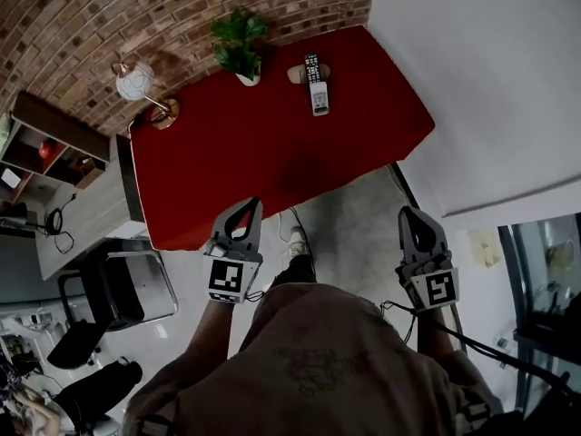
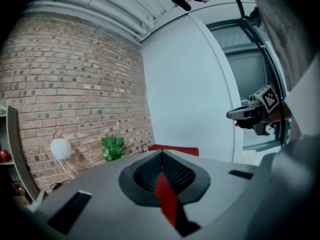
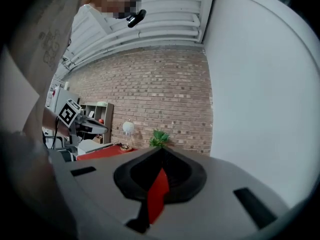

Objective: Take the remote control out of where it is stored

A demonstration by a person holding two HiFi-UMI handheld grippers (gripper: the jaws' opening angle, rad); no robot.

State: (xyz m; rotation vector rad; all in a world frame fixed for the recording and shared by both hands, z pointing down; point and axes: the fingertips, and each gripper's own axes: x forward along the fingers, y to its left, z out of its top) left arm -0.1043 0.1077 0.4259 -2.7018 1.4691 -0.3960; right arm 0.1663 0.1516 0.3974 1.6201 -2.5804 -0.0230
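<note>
The left gripper (image 1: 245, 209) and right gripper (image 1: 413, 218) have their jaws together and hold nothing. The remote (image 1: 312, 67) lies untouched on its holder (image 1: 297, 74), well ahead of both. The whole task remains.

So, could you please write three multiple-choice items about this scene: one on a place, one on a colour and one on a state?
1. In the head view, where does the potted plant stand?
A. on the table, left of the remote controls
B. on the table, right of them
C. between the two grippers

2. What colour is the table?
A. white
B. red
C. green

3. How are the jaws of the left gripper and the right gripper?
A. both wide open
B. both shut on a remote control
C. both shut, with nothing between them

Answers:
1 A: the plant sits at the far edge, to the remotes' left.
2 B: the whole top is red.
3 C: each gripper view shows its jaws meeting, empty.
</note>
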